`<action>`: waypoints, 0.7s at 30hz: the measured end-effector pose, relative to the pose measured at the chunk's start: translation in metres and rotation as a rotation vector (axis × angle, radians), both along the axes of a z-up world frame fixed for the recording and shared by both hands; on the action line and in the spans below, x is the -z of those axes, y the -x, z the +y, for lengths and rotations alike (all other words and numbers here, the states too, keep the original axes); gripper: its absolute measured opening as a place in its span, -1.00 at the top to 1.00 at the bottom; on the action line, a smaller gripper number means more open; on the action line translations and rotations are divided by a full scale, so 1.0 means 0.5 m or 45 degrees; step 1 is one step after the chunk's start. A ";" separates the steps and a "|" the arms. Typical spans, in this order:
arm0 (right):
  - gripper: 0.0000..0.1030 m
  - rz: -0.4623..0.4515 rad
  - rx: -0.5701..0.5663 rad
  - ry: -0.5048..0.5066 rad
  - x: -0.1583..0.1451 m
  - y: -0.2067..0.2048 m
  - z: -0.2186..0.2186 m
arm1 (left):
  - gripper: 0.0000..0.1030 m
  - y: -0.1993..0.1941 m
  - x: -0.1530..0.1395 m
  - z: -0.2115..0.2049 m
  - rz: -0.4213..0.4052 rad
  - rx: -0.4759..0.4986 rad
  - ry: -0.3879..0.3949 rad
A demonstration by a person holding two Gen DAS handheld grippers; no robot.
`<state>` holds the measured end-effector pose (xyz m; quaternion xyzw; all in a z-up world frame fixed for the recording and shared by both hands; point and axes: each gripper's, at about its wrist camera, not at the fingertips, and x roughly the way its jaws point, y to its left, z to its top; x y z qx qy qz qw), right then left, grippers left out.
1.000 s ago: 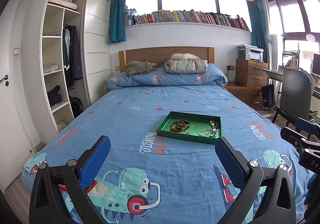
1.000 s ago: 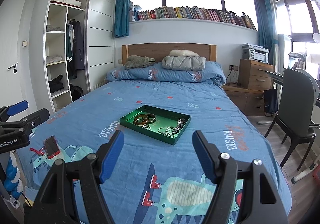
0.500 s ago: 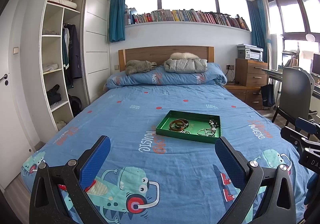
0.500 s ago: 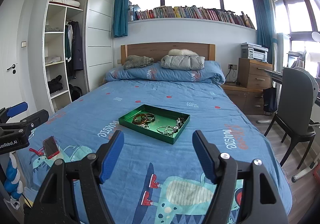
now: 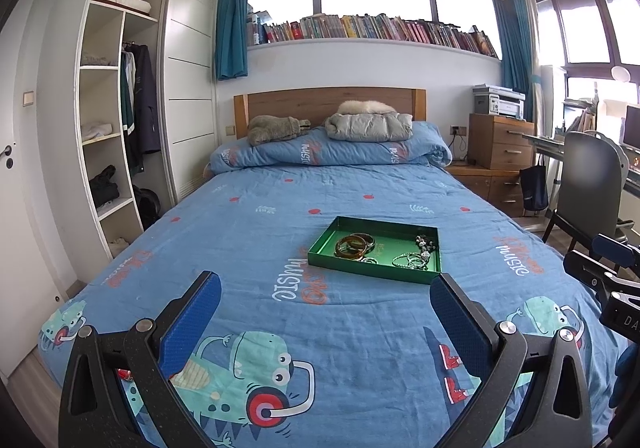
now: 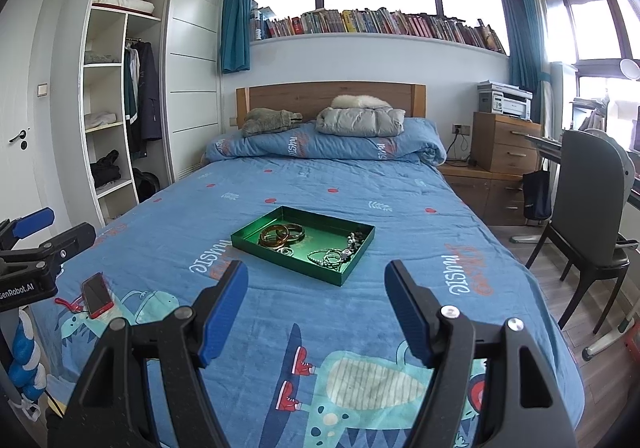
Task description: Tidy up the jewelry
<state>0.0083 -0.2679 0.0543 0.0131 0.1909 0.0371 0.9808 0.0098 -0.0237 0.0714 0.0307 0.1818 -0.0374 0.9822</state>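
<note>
A shallow green tray (image 5: 320,253) (image 6: 248,242) lies in the middle of the blue bedspread. Inside it are amber and dark bangles (image 5: 354,245) (image 6: 280,234), thin silver bracelets (image 5: 410,260) (image 6: 326,258) and a dark beaded piece (image 5: 425,242) (image 6: 356,239). My left gripper (image 5: 324,288) hovers over the bed's near end, short of the tray, open with nothing between its blue pads. My right gripper (image 6: 316,280) is likewise open and empty, just short of the tray's near corner. Each gripper shows at the edge of the other's view.
A red phone (image 6: 96,294) lies on the bed's near left corner. A folded quilt (image 5: 332,154) with clothes on it fills the head end. An open wardrobe (image 5: 116,120) stands left; a wooden dresser (image 5: 500,142), desk and dark chair (image 6: 588,204) stand right.
</note>
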 end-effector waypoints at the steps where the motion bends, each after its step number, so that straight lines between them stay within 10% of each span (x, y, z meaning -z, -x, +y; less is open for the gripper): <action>1: -0.35 0.002 0.001 -0.002 0.002 -0.002 -0.002 | -1.00 -0.002 0.001 0.000 0.003 0.000 -0.001; 21: -0.35 0.020 -0.015 -0.027 0.025 -0.013 0.003 | -1.00 -0.009 0.016 0.009 0.056 -0.035 -0.014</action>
